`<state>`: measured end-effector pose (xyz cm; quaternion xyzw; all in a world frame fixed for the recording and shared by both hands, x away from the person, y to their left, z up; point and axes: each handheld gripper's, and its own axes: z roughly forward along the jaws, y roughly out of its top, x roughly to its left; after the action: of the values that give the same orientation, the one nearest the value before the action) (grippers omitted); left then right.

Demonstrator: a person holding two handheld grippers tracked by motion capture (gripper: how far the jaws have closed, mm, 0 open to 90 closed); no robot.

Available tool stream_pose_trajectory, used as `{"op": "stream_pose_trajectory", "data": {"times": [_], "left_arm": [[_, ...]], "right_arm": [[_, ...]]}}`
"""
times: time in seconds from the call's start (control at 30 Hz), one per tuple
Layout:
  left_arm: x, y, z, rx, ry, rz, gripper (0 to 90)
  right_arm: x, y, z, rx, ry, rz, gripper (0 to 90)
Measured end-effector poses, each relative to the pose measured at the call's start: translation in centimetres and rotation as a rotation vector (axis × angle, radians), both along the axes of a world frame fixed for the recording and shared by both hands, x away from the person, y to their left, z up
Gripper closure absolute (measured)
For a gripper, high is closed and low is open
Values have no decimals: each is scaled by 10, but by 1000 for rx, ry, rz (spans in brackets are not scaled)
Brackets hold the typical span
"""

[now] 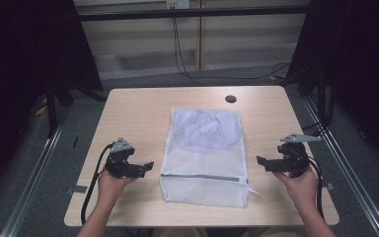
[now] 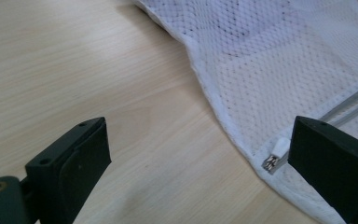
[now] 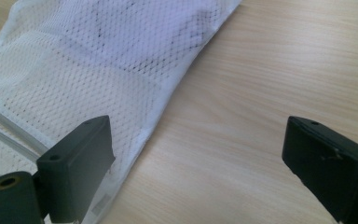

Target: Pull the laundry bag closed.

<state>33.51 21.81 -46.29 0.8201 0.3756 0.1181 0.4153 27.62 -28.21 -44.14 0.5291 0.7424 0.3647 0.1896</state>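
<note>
A white mesh laundry bag (image 1: 203, 153) lies flat in the middle of the wooden table (image 1: 133, 111), with a zipper (image 1: 200, 177) running across near its front end and a bluish garment showing through its far half. My left gripper (image 1: 147, 168) hovers open just left of the bag, pointing at it. In the left gripper view the bag (image 2: 279, 70) lies ahead with the zipper's metal end (image 2: 276, 158) beside the right jaw. My right gripper (image 1: 260, 162) is open to the right of the bag. The right gripper view has the bag's edge (image 3: 98, 74) by the left jaw.
A round dark hole (image 1: 231, 98) sits in the table near its far edge. Black curtains and metal frame rails flank the table, and cables hang at the back wall. Bare wood lies left and right of the bag.
</note>
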Motion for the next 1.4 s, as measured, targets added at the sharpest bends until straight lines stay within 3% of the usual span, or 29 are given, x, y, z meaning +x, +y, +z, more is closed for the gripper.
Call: {"op": "stream_pose_trajectory", "data": {"times": [0.1, 0.4, 0.57, 0.9, 1.4], "left_arm": [[2, -2, -1, -24, 17, -1, 54], [5, -1, -2, -26, 51, -16, 63], [4, -1, -1, -33, 44, -20, 63], [5, -1, -1, -31, 60, -38, 65], [4, -1, 0, -26, 70, -50, 73]], "right_arm": [[0, 8, 1, 11, 3, 10, 88], [3, 41, 6, 18, 6, 56, 99], [7, 64, 6, 38, 26, 82, 112], [17, 106, 3, 23, 55, 135, 116], [24, 146, -3, 45, 77, 187, 120]]}}
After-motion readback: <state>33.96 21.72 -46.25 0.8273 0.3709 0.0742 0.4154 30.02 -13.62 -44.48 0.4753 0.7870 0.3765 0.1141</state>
